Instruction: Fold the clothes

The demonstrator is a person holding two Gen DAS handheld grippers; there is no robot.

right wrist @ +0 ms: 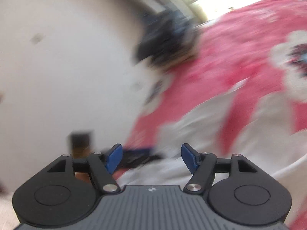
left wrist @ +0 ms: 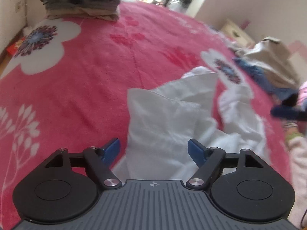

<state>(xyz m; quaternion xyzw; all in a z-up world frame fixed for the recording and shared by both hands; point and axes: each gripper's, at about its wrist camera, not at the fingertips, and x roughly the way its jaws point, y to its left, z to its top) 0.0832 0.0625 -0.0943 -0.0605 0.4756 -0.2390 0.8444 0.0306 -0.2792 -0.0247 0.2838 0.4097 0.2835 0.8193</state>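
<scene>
White cotton garment point(left wrist: 172, 118) lies crumpled on the pink blanket point(left wrist: 86, 80) at your left gripper's point(left wrist: 154, 151) twelve o'clock, both claws spread empty, so closing the right gripper point(right wrist: 151, 156) mid-swing risks pinching blanket too.

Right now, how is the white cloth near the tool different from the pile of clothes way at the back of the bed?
The white cloth is one crumpled, unfolded piece; the pile of clothes is folded and stacked flat.
The white cloth is plain white; the pile of clothes is dark grey and tan.
The white cloth lies just in front of the open left tool; the pile of clothes sits far off by the wall.
Both rest on the pink flowered blanket.
</scene>
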